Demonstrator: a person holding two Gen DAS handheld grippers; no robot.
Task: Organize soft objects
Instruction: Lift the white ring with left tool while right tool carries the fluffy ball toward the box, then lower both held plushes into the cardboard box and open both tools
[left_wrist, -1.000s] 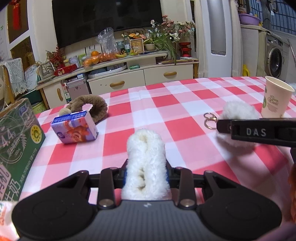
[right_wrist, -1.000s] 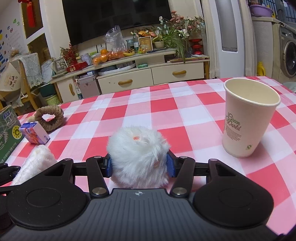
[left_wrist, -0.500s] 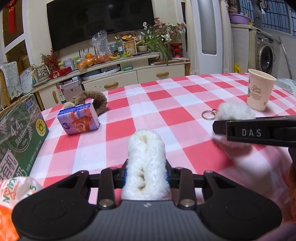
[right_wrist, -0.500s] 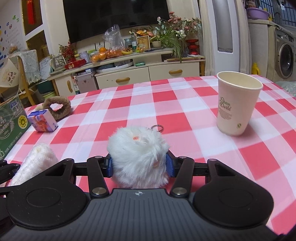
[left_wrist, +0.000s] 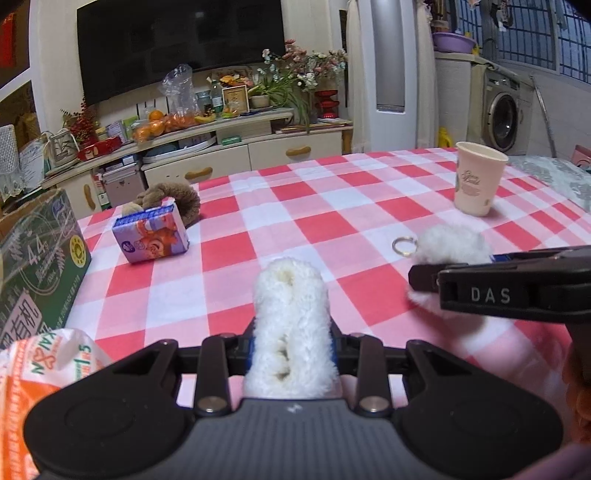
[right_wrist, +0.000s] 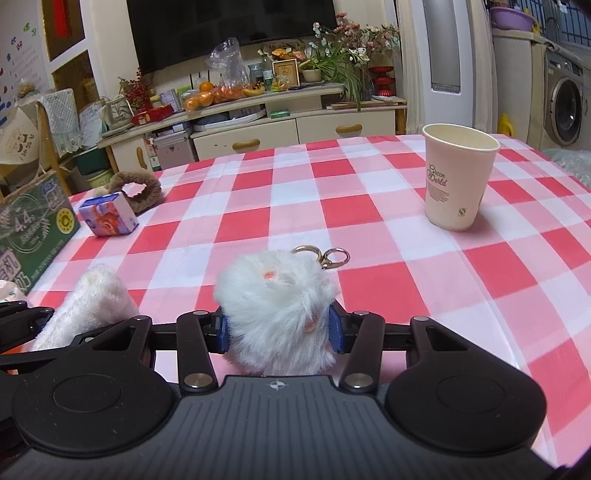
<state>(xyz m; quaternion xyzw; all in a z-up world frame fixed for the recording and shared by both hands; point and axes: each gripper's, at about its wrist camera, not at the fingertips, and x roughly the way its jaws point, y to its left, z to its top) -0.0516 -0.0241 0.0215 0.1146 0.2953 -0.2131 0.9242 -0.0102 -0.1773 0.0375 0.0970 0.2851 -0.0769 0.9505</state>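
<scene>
Scrunchie, white plush (left_wrist: 293, 321), pinched upright in left tool (left_wrist: 293, 345) above the checked worktop (left_wrist: 332, 206), apparently lifted for sorting. One brown scrunchie (left_wrist: 173, 197) and one tissue pack (left_wrist: 151, 234) far left.

Right view: right tool (right_wrist: 279, 328), jaws just closing, squeezes one white pompom keychain (right_wrist: 275, 306); one paper cup (right_wrist: 456, 177) stands well apart.

I'm working in a home's living room: a big television (right_wrist: 236, 26) hangs above a cream cabinet (right_wrist: 295, 127) crowded with fruit (right_wrist: 207, 94), flowers (right_wrist: 347, 40) and a framed picture (right_wrist: 285, 72). A washing machine (right_wrist: 563, 107) stands at the right, and the table wears a red-checked tablecloth (right_wrist: 369, 206).
</scene>
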